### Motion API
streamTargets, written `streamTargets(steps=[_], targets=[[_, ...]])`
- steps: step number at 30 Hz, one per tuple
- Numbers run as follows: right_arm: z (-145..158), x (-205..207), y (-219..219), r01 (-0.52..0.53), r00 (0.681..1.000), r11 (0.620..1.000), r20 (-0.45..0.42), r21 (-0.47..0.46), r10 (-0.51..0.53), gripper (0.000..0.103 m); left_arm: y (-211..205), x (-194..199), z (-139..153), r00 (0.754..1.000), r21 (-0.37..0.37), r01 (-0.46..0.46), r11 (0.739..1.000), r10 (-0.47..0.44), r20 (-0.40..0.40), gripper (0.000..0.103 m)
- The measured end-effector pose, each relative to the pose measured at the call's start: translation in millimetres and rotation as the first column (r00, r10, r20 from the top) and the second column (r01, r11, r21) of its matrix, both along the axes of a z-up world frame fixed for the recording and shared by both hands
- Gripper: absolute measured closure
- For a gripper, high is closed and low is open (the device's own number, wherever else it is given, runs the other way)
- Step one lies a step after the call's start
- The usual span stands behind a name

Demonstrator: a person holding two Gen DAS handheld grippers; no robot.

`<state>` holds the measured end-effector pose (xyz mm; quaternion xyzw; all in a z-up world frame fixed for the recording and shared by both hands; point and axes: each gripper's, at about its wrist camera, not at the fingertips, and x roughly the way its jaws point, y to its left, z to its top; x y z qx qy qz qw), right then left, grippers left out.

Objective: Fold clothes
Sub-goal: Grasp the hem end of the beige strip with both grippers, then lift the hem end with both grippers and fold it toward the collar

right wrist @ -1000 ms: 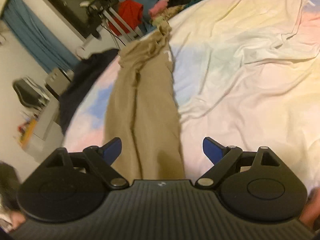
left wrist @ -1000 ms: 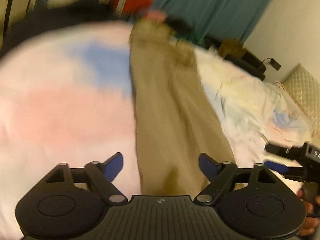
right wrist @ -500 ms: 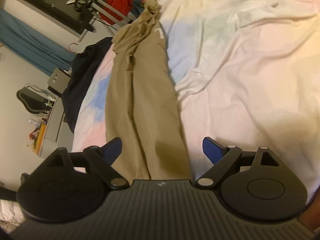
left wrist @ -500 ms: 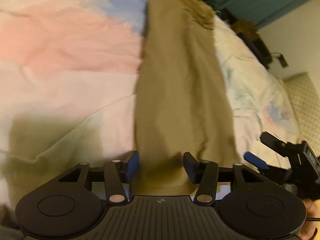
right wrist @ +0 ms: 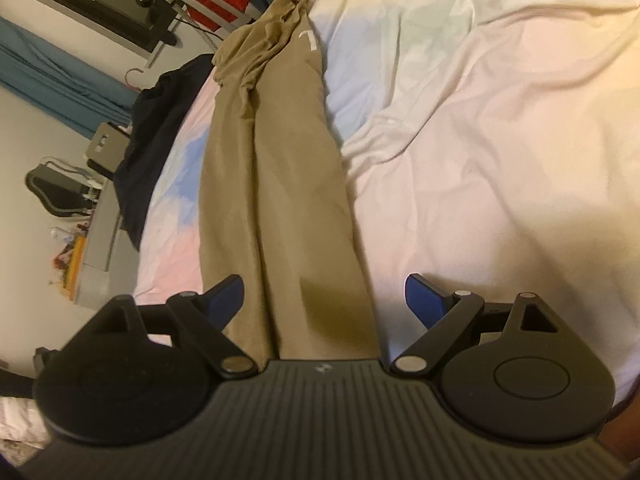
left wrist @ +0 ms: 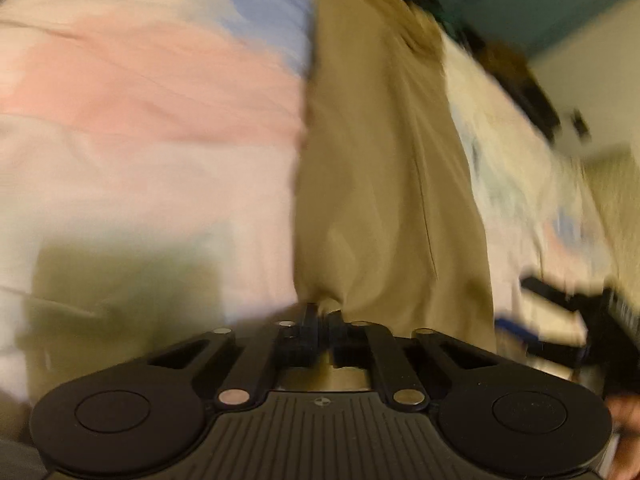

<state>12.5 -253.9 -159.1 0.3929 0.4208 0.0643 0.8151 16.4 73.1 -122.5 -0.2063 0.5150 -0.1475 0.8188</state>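
Left hand-held gripper (left wrist: 320, 322) pinches pants (left wrist: 384, 160) hem. Right hand-held gripper (right wrist: 324, 296) wide, hem between its fingers. One-sided pull could twist pants.

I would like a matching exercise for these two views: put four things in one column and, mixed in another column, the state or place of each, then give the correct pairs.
Things
1. left gripper
2. right gripper
3. khaki trousers
4. dark garment

States or places
A. lies at the bed's edge, beside the trousers
B. shut on the near end of the trousers
C. open, with the fabric between its fingers
D. stretched out long on the pastel bedsheet

Pairs: 1-B, 2-C, 3-D, 4-A
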Motion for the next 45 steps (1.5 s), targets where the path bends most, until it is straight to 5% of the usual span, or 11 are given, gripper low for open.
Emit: streamTargets(steps=[3, 6, 10, 12, 14, 16, 25, 28, 31, 34, 45], targets=[[-2, -1, 1, -0.016, 1.000, 0.999, 0.001, 0.029, 0.016, 0.036, 15, -2, 2, 0.999, -0.088, -0.049, 0.995, 0.048, -0.013, 0.098], [-11, 3, 3, -0.027, 0.998, 0.998, -0.049, 0.055, 0.030, 0.036, 16, 2, -6, 0.997, -0.113, -0.049, 0.992, 0.042, -0.063, 0.093], [-17, 6, 9, -0.011, 0.995, 1.000, -0.101, -0.017, 0.009, 0.038, 13, 8, -13, 0.995, -0.117, -0.041, 0.992, 0.029, -0.099, 0.057], [-18, 8, 10, -0.019, 0.994, 1.000, -0.105, -0.022, 0.017, 0.037, 8, 11, -19, 0.993, -0.127, -0.028, 0.991, 0.013, -0.117, 0.055], [-19, 10, 14, -0.070, 0.994, 0.997, -0.089, 0.016, 0.071, 0.039, 4, 14, -27, 0.991, -0.146, -0.001, 0.989, -0.018, -0.132, 0.059], [-20, 11, 18, -0.125, 0.991, 0.986, -0.043, 0.108, 0.130, 0.063, -3, 15, -33, 0.985, -0.209, 0.067, 0.976, -0.099, -0.144, 0.068], [-25, 8, 25, -0.131, 0.984, 0.991, -0.120, 0.031, 0.134, 0.064, -6, 17, -42, 0.980, -0.193, 0.035, 0.981, -0.071, -0.185, 0.066], [-25, 7, 30, -0.163, 0.979, 0.987, -0.126, 0.012, 0.163, 0.061, -7, 16, -42, 0.983, -0.166, 0.028, 0.986, -0.057, -0.173, 0.073], [-19, 9, 33, -0.198, 0.974, 0.980, -0.119, -0.028, 0.194, 0.063, -7, 13, -42, 0.986, -0.132, 0.018, 0.991, -0.040, -0.163, 0.094], [-11, 10, 41, -0.202, 0.976, 0.974, -0.097, -0.103, 0.193, 0.089, -3, 9, -34, 0.991, -0.151, 0.015, 0.988, -0.035, -0.132, 0.097], [106, -29, 19, -0.051, 0.963, 0.996, 0.262, -0.072, 0.068, 0.092, 23, -27, 82, 0.985, -0.404, -0.042, 0.914, 0.106, 0.137, 0.099]])
